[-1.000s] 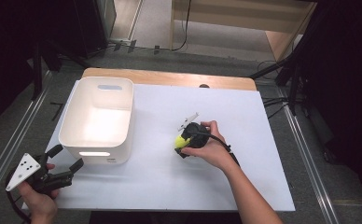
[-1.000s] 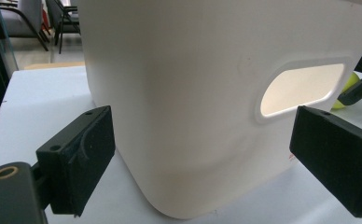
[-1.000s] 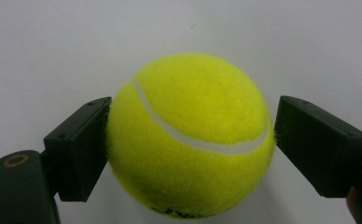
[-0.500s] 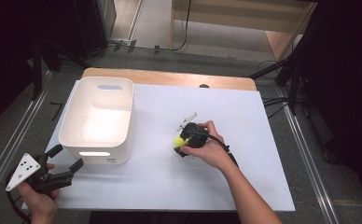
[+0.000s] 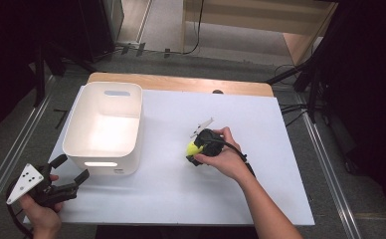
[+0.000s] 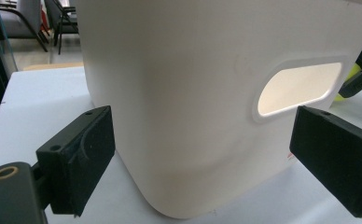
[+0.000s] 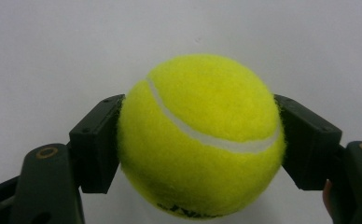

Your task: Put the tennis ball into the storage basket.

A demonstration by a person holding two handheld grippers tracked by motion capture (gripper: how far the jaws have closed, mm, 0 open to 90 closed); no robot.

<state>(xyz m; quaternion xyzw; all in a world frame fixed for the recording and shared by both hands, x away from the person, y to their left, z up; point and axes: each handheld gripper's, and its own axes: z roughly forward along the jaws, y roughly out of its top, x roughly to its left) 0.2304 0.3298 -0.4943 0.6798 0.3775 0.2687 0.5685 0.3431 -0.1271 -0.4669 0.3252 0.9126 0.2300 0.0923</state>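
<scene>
Nearest the counter's (image 5: 171,199) front-left corner, the left gripper (image 5: 74,175) hangs with fingers spread, just before the white bin (image 5: 104,124). Farther right, mid-counter, the right gripper (image 5: 195,149) clamps its fingers on the yellow tennis ball (image 7: 200,135).

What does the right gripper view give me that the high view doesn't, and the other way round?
Right gripper view: the tennis ball's white seam, dark print near its underside, and both pads pressed against its sides. High view: the white bin left of the ball, and the left tongs open near the bin's near corner. Both: the right tongs clamping the ball over the white table.
</scene>
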